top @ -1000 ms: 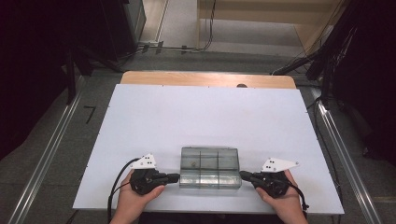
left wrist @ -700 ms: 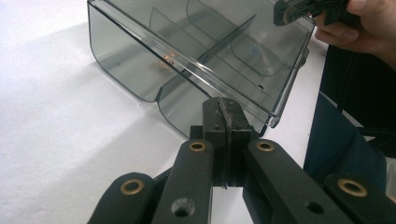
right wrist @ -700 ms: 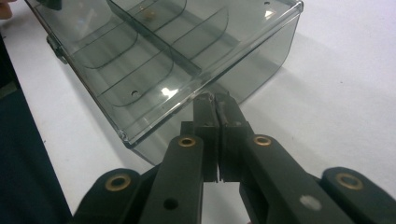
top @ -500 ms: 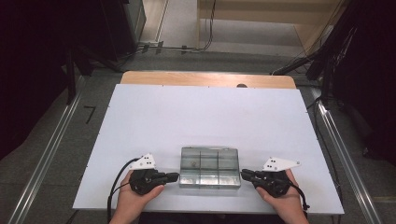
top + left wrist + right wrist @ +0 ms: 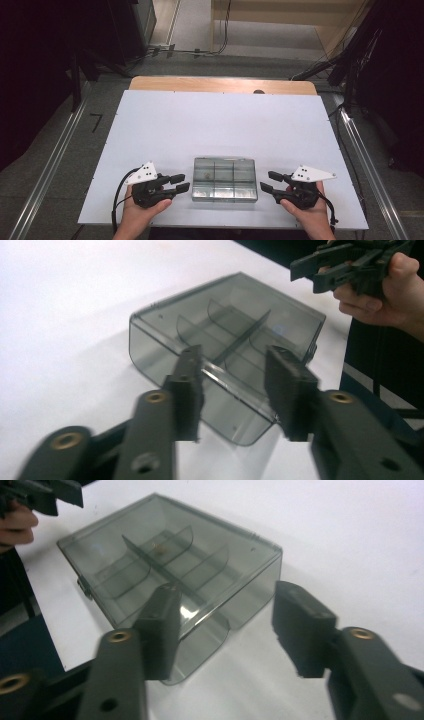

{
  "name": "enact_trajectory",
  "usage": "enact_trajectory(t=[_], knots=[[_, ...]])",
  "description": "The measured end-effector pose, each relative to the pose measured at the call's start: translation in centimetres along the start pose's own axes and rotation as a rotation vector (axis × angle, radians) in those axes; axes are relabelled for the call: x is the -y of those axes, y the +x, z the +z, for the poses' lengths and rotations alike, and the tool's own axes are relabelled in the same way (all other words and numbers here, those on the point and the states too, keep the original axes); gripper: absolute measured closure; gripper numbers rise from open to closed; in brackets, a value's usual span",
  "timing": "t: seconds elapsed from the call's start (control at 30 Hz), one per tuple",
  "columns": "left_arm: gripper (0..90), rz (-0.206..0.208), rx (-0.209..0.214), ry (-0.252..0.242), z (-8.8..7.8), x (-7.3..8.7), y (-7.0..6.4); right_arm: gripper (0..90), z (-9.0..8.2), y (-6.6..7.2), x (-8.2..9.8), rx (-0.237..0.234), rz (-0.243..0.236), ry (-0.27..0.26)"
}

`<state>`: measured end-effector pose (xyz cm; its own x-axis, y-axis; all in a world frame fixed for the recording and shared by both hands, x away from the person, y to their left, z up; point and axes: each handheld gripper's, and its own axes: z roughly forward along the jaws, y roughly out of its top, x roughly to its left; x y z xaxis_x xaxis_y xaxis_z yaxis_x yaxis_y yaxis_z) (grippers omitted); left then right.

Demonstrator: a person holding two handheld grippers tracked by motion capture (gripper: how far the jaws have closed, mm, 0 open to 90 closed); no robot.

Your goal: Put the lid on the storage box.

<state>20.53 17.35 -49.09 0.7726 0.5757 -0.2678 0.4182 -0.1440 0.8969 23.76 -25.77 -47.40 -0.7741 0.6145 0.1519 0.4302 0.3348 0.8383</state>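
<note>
box (image 5: 224, 179): clear smoky plastic, rectangular, ribbed dividers | table (image 5: 220, 125): matte white

Two handheld black plastic two-jaw grippers: left gripper (image 5: 181, 182), right gripper (image 5: 266, 182). Flat rectangular black pads (image 5: 287, 385) on jointed arms, pinned with brass-coloured rivets. Topped by grey three-cornered plates with dark holes. Trailed by black cables. Bare hands (image 5: 145, 207) and forearms, no sleeves visible.
</note>
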Motion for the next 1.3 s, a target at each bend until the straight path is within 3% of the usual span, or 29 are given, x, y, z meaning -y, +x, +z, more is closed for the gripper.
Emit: enact_trajectory(t=[0.17, 0.47, 0.73, 0.97, 1.3], knots=[[45.6, 0.002, -0.015, -0.03, -0.3, -0.2, 0.0, 26.1, -0.7, -0.3, -0.3, -0.027, 0.013, -0.039], [33.7, 0.005, -0.031, -0.067, -1.1, -0.3, 0.4, 7.9, -1.5, -0.8, -0.4, -0.018, 0.027, -0.072], [25.7, -0.01, -0.061, -0.111, -2.1, -0.4, 1.2, 5.0, -2.3, -1.6, -0.3, -0.012, 0.047, -0.105], [14.9, -0.054, -0.038, -0.163, -3.1, 0.0, 2.4, 1.0, -3.0, -2.2, -0.2, -0.008, 0.063, -0.126], [3.1, -0.057, -0.075, -0.175, -4.2, 0.2, 3.5, 0.0, -3.7, -3.4, 0.1, 0.007, 0.082, -0.147]])
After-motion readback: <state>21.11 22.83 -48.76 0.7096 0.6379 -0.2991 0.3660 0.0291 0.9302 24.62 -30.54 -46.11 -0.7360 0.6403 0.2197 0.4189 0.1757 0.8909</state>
